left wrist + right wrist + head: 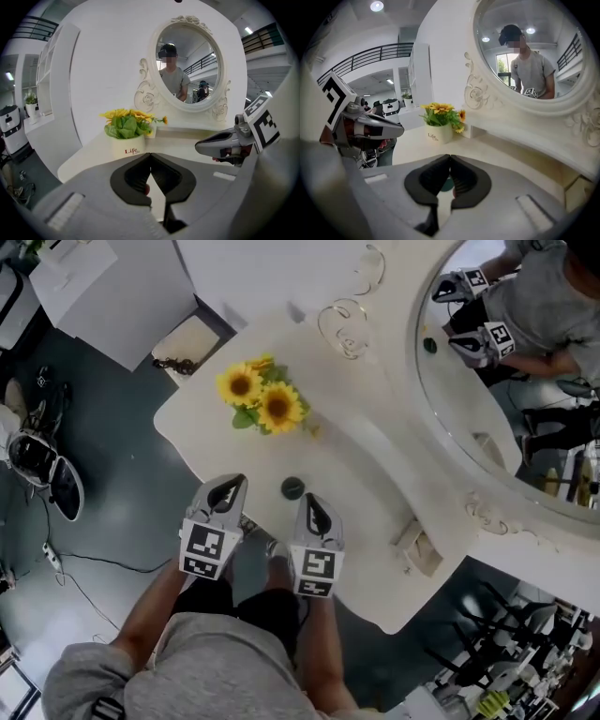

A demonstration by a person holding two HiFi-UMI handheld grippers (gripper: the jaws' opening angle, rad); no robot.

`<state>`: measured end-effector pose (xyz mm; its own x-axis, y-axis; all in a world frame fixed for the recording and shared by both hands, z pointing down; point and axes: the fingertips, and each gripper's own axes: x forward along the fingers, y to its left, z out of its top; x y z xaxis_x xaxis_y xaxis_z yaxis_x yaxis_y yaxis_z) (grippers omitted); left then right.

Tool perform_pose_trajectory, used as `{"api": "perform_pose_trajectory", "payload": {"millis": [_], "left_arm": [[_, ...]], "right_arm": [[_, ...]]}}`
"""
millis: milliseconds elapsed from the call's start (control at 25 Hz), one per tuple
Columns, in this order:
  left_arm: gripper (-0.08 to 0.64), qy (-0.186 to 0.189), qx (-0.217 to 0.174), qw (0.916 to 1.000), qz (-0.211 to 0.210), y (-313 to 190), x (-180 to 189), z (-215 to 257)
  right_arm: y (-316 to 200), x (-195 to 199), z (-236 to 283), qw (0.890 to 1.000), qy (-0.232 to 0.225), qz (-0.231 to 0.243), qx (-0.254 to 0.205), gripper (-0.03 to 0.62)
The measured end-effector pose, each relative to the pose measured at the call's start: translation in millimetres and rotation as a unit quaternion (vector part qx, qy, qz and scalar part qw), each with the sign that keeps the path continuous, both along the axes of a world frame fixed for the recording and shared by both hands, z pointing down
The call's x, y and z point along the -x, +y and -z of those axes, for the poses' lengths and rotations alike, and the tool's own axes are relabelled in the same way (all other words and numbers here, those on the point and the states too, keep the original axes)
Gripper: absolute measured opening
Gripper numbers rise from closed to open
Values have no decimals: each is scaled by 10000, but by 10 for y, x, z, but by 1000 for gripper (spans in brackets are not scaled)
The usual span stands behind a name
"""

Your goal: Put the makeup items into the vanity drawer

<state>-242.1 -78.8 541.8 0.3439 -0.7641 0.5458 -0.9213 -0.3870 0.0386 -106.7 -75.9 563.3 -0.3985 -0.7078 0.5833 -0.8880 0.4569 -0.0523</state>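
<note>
**First:** Since only one makeup piece could be made out, where was it found?

**Second:** A small, dark green round item (293, 487) was seen lying flat on the white bench (375, 474). It lay between the left gripper (228, 488) and the right gripper (310, 504), close ahead of the right one and well apart from the sunflowers (260, 397). No open drawer could be made out.

**First:** How were the fingers set?

**Second:** Both pairs were pressed together with nothing pinched. In the right gripper view, a patch of green was glimpsed just beyond the closed fingers (464, 180).

**First:** How was the piece judged to handle?

**Second:** It was judged light, stiff and probably smooth-sided, so a slip was to be feared. A hold across its rounded wall, low and level, was thought best once the fingers had been spread.

**First:** And the surroundings?

**Second:** The bench was seen as hard and matt white with a curved edge. The cream pot (129, 146) looked smooth and cylindrical, and the oval mirror (506, 381) was framed in carved scrollwork.
</note>
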Motion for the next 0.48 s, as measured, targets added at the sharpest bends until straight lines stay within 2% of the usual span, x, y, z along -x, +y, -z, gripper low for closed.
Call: {"api": "perform_pose_trajectory", "payload": {"millis": [400,480], "left_arm": [[11,19,325,9993,162,141,17,-338],[11,19,356,9992,191,156,27,-356]], "right_arm": [[5,47,-407,9988,96,227,428,9],[11,49,-474,9981,55,213,570,55]]}}
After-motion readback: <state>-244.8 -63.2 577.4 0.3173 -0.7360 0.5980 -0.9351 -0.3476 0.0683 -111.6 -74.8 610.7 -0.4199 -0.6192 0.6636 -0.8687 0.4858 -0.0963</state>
